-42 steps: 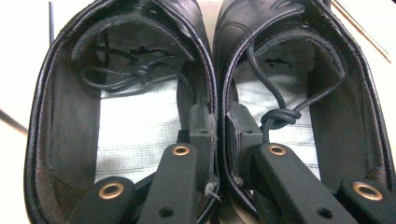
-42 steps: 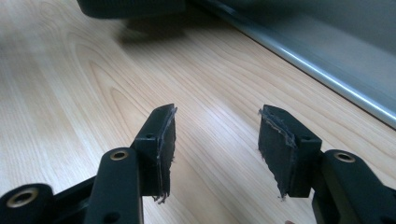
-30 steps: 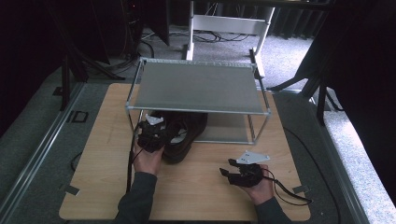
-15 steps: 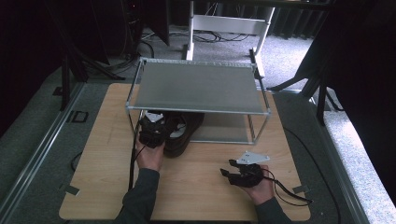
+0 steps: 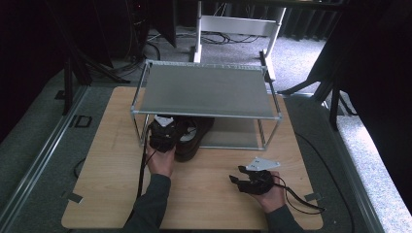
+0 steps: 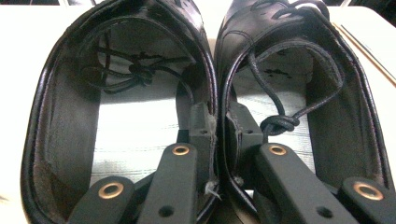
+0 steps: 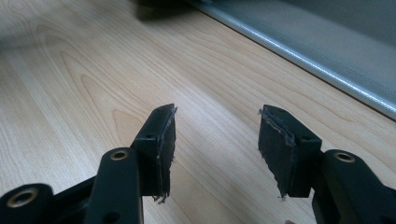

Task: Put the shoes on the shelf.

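left jaws: squeezed tight on the two inner walls of the black shoes (image 6: 215, 88), one jaw inside each shoe

right jaws: wide apart, holding nothing

left gripper (image 5: 163, 136): it has pushed further in toward 12 o'clock since a second ago

shoes: now partly under the metal rack (image 5: 206, 92), on its low shelf, heels sticking out at 6 o'clock

right gripper (image 5: 252, 180): has stayed over the wooden table (image 5: 107, 160), at 4 o'clock from the shoes

what it means: the pair looks almost put away

Lab: floor cables (image 5: 228, 38), dark curtains (image 5: 374, 73)
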Motion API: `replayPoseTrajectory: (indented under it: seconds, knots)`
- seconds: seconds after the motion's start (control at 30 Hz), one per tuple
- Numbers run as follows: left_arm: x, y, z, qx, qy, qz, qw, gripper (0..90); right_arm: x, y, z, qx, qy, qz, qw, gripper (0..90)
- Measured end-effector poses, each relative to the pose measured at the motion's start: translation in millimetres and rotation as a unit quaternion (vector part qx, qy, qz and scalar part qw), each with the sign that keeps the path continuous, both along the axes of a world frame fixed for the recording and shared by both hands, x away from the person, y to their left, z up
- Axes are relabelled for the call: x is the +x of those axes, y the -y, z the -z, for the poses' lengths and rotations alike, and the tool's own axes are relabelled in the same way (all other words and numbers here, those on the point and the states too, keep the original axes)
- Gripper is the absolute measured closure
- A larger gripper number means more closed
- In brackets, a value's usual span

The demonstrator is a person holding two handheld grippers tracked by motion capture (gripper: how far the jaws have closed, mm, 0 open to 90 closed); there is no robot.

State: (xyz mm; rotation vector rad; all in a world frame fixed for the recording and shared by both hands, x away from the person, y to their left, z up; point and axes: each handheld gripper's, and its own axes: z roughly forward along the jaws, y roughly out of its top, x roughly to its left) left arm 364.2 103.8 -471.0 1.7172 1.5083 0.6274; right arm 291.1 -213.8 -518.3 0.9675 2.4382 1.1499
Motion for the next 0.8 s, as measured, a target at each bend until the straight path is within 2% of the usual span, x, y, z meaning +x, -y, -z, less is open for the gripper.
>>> replayPoseTrajectory:
  seconds: [0.5,0.8]
  knots:
    - [8.8,4.6,2.5,-0.016,0.015,-0.024,0.9995,82.6,0.5,-0.7,1.3,-0.001,-0.001,-0.003,1.0,45.7]
    - [12.2,10.7,4.4,-0.023,0.033,-0.044,0.9982,82.6,0.2,0.3,2.3,-0.001,-0.003,-0.003,1.0,45.7]
